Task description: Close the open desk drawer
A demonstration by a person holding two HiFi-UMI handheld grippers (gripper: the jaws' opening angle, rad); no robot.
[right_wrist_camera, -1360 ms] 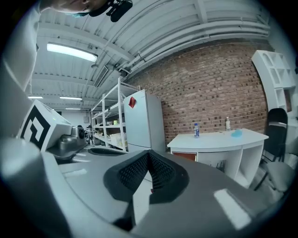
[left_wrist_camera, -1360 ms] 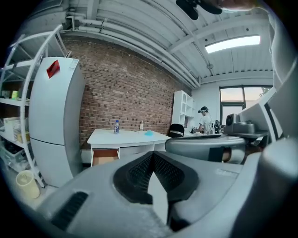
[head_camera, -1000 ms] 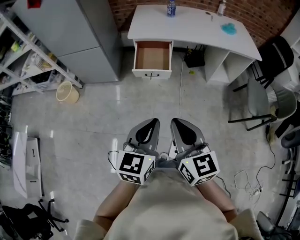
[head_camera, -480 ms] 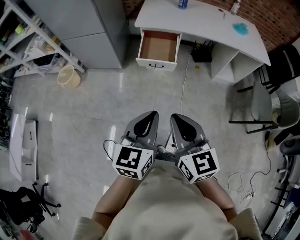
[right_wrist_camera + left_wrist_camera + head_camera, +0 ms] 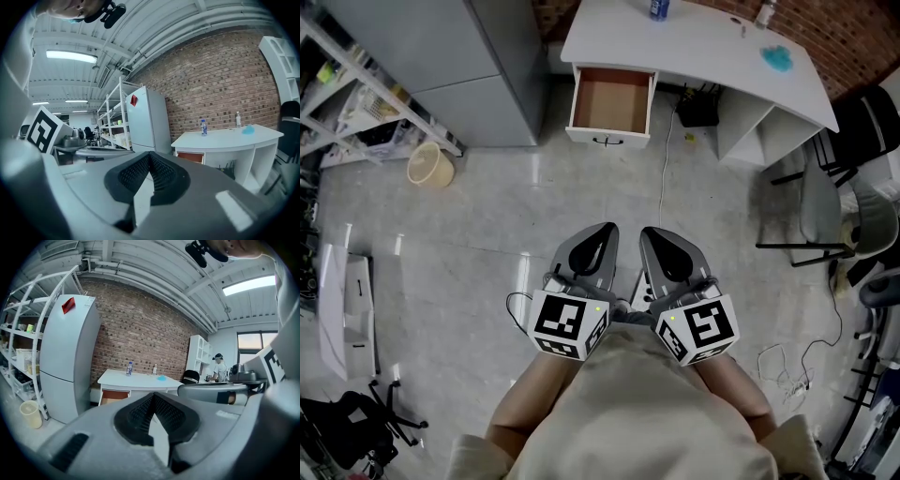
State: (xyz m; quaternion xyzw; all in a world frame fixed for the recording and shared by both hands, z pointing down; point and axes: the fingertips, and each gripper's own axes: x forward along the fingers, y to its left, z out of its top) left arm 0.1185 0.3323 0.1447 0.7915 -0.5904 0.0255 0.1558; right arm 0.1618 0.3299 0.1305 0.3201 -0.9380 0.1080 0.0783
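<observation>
A white desk (image 5: 703,52) stands against the brick wall at the top of the head view. Its drawer (image 5: 610,100) is pulled out, brown inside and empty, with a dark handle on its white front (image 5: 607,140). My left gripper (image 5: 602,231) and right gripper (image 5: 652,233) are side by side close to my body, far short of the desk. Both point towards it and both are shut on nothing. The drawer (image 5: 114,396) shows small past the left gripper (image 5: 152,397). It also appears as the drawer (image 5: 191,157) to the right of the right gripper (image 5: 150,156).
A grey fridge (image 5: 464,66) stands left of the desk, with a shelf rack (image 5: 347,98) and a pale bucket (image 5: 424,167) further left. A cable (image 5: 662,183) runs over the floor from the desk. Black chairs (image 5: 853,117) stand at the right. A bottle (image 5: 658,9) is on the desk.
Both grippers have moved slightly towards the desk, still shut and side by side. The drawer stays open.
</observation>
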